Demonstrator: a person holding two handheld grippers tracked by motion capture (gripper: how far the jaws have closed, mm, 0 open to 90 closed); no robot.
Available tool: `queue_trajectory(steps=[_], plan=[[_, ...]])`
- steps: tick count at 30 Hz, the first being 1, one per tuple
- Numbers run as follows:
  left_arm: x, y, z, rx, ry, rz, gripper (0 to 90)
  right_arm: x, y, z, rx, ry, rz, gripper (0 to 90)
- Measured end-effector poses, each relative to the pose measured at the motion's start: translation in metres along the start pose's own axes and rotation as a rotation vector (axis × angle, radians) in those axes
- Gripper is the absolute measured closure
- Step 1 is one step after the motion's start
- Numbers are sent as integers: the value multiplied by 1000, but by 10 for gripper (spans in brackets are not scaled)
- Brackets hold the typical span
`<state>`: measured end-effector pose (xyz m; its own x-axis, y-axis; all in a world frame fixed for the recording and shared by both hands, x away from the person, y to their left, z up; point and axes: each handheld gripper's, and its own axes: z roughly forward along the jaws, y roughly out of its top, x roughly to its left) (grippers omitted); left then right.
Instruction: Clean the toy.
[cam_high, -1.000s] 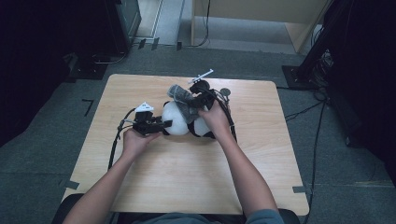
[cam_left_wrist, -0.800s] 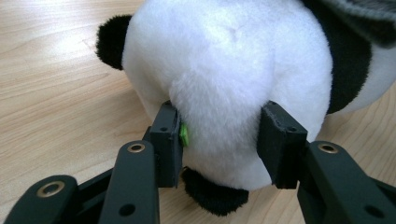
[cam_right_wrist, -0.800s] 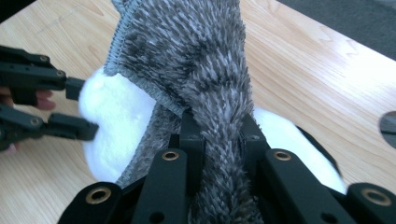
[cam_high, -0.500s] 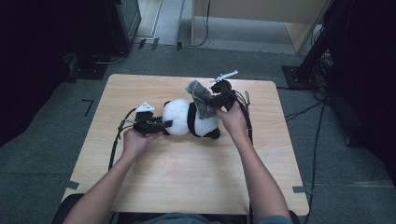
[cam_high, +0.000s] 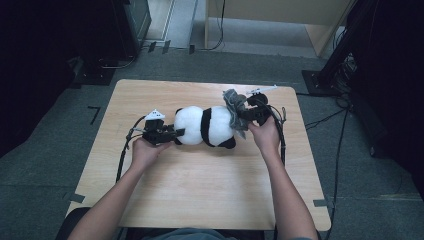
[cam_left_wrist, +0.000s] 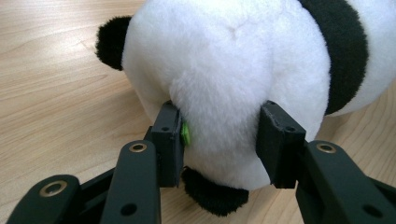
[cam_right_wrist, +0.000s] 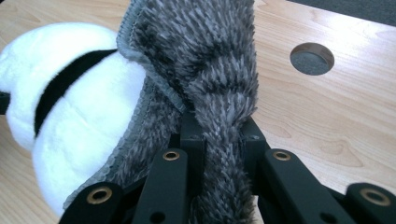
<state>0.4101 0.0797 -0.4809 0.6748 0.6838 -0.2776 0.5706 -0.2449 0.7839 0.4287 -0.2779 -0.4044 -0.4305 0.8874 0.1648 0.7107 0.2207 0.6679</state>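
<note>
Two sets of fingers clench: left on the fluffy black-and-white panda (cam_high: 205, 126), right on its grey fuzzy cloth (cam_right_wrist: 205, 60).

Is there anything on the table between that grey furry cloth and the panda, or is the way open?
Nothing visible stands between them. The right gripper is clamped on the grey furry cloth, which already lies against the panda at its right end. The left gripper pinches the panda's white plush at the other end.

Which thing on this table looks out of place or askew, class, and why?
The grey furry cloth is bunched and twisted, half off the plush panda lying on its side. The right hand-held gripper pinches it; the left hand-held gripper clamps the panda's white fur.
</note>
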Motion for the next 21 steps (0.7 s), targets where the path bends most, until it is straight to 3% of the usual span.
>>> queue_trajectory(steps=[6,10,16,21], plan=[[0,0,0,-3,-1,-2,559,-10,-18,6,3,11,64,785],[1,-1,0,-3,-3,-5,559,-15,-27,17,58,13,106,785],[1,-1,0,-4,-4,-5,558,-14,-42,40,105,17,135,786],[1,-1,0,-6,-4,-10,559,-16,-48,47,101,33,159,786]])
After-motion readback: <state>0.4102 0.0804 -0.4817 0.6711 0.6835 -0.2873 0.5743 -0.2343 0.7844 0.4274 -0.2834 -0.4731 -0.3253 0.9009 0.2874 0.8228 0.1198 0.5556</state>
